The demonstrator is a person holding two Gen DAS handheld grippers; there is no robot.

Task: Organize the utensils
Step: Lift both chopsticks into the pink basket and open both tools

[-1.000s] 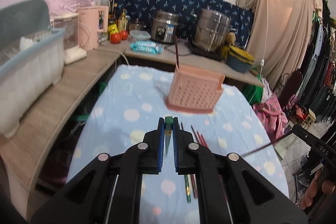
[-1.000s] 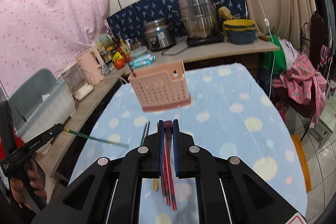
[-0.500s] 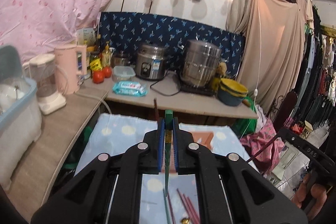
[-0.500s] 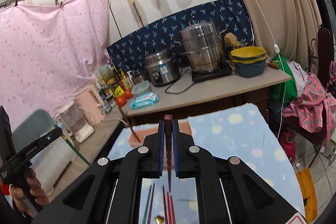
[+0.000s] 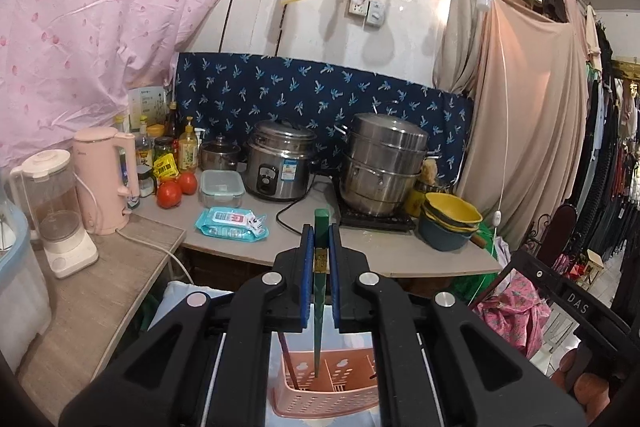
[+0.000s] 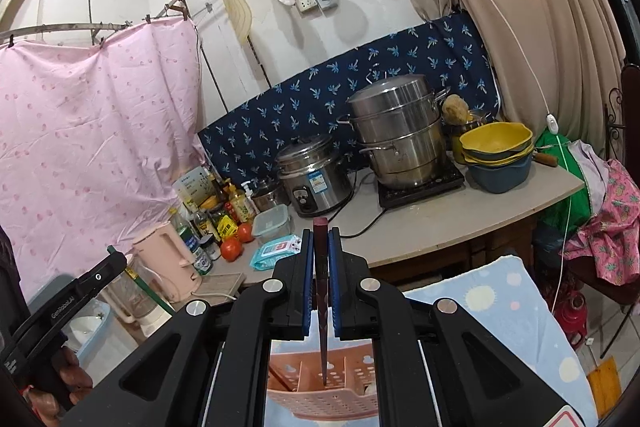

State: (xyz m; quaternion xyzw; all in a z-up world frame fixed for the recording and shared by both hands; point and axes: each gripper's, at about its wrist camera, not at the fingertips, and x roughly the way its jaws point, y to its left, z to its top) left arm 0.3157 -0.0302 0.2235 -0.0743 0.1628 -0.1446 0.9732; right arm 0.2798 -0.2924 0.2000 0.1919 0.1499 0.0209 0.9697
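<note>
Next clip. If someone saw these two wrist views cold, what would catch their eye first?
Probably the chopsticks held upright: the left gripper clamps a green chopstick and the right gripper a dark red chopstick, both tips hanging over the pink utensil basket below. Behind, a steel steamer pot dominates the counter.

Open air above pink caddy (image 5: 320, 395)

Both wrist views look along their fingers (closely over the pink caddy (image 5: 326, 393)) toward the counter (image 6: 460, 215).
</note>
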